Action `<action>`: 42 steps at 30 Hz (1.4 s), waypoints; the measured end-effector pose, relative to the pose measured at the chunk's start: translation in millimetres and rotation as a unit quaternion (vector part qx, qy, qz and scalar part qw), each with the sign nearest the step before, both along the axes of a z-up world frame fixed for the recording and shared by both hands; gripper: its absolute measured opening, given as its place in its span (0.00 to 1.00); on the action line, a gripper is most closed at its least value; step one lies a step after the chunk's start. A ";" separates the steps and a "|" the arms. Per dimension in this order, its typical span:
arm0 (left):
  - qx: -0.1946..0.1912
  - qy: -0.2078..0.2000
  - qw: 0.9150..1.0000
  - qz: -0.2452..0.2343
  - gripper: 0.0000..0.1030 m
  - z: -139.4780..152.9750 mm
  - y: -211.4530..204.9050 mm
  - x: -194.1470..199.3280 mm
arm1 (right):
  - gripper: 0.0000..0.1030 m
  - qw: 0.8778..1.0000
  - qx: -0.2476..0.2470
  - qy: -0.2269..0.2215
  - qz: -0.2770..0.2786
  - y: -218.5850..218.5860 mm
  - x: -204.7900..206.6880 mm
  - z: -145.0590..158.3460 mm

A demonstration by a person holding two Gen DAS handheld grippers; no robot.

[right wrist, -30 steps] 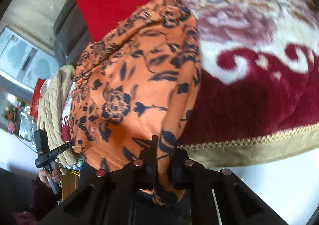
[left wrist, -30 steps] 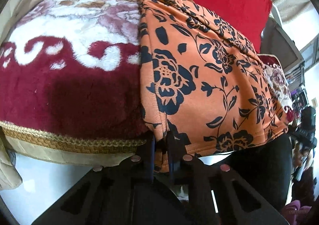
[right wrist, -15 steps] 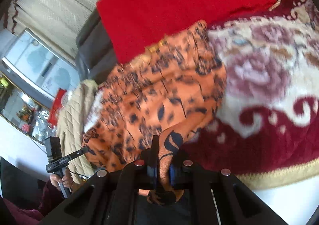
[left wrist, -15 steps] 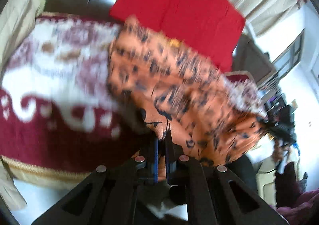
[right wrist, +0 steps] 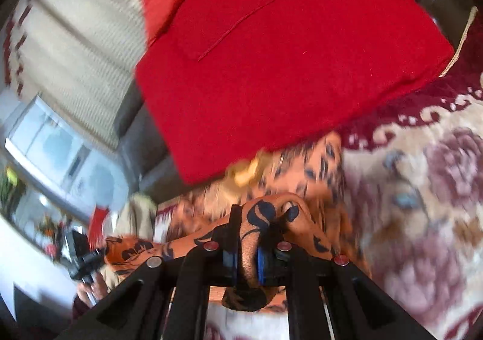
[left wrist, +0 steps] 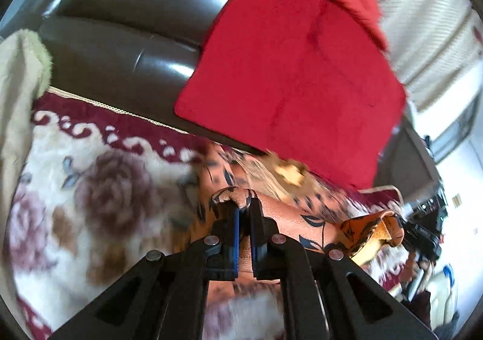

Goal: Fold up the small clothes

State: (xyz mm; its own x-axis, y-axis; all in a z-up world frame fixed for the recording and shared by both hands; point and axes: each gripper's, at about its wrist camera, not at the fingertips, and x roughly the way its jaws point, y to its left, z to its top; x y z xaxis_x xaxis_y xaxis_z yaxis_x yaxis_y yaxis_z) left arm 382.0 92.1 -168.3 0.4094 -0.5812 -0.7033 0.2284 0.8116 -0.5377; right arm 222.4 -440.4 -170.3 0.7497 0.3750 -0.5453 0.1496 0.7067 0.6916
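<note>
Carried forward and over: a second ago spread flat across the blanket (left wrist: 90, 204) with its near hem hanging at the front edge, now doubled toward the red cushion (left wrist: 286, 68) at the sofa (left wrist: 120, 38) back. Near hem of the garment (left wrist: 302, 213) lifted clear and brought up close to the far hem, which lies just below the cushion. Both views blurred with motion, so mid-sweep rather than settled. Judged as the first fold in half, nearly closed but not yet laid down; cloth between the two grips sagging in a loose band, not taut, so a crooked crease looks likely unless the corners land level.

Left tool (left wrist: 245, 213): nearly shut, only a thin slit between the blue pads (left wrist: 236, 237), pinching a bunched corner of the orange floral cloth, a small tuft poking out above the tips. Right tool (right wrist: 247, 219): likewise clamped tight on the opposite corner, fabric wrapped thickly over the tips and trailing down through the slit below. From the left view, the cloth running off to the right toward the other grip; from the right view, running off to the left the same way.

Garment itself: partly on the blanket, its far part resting near the cushion's lower edge, near part held aloft by both corners. Exact alignment of hems not readable through the blur.
</note>
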 end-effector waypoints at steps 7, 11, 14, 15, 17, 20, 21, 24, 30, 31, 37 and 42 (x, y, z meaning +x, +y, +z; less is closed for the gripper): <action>0.040 0.074 0.996 0.036 0.08 -85.7 -36.4 66.4 | 0.12 0.991 0.097 0.064 -0.067 -51.1 84.4 -84.0; -0.023 0.087 0.994 0.063 0.09 -97.8 -19.8 66.7 | 0.13 0.972 0.193 0.105 -0.083 -73.7 88.8 -140.6; -0.037 0.047 0.995 0.081 0.28 -78.0 -0.2 55.9 | 0.35 0.971 0.210 0.077 -0.087 -80.8 72.9 -141.6; -0.032 0.021 0.995 0.097 0.36 -67.1 8.7 48.9 | 0.61 0.973 0.203 0.062 -0.091 -83.1 64.5 -134.9; -0.025 -0.010 0.992 0.123 0.51 -50.1 21.0 35.3 | 0.85 0.971 0.204 0.026 -0.119 -89.3 43.6 -119.0; 0.012 -0.029 0.998 0.063 0.51 -30.8 7.3 9.3 | 0.84 0.986 0.131 0.009 -0.106 -81.8 26.3 -82.1; 0.034 -0.032 0.999 0.023 0.51 -27.9 -6.4 -2.2 | 0.82 0.990 0.107 0.015 -0.086 -74.8 27.1 -73.2; 0.099 -0.034 0.991 -0.079 0.51 -33.1 -56.0 -30.7 | 0.70 0.999 0.003 0.033 0.003 -26.7 29.9 -47.8; 0.172 -0.015 0.974 -0.144 0.51 -57.3 -120.2 -31.3 | 0.38 0.968 -0.169 0.096 0.160 87.6 62.2 -57.0; 0.172 -0.014 0.974 -0.144 0.51 -58.2 -126.4 -23.0 | 0.38 0.962 -0.184 0.107 0.172 99.9 70.8 -64.5; 0.147 0.015 0.987 -0.067 0.51 -64.8 -133.4 50.1 | 0.39 0.967 -0.191 0.103 0.133 103.5 129.2 -84.8; 0.048 -0.042 0.995 0.074 0.53 -29.7 -87.3 62.5 | 0.39 0.993 -0.119 0.020 0.007 56.2 138.1 -65.5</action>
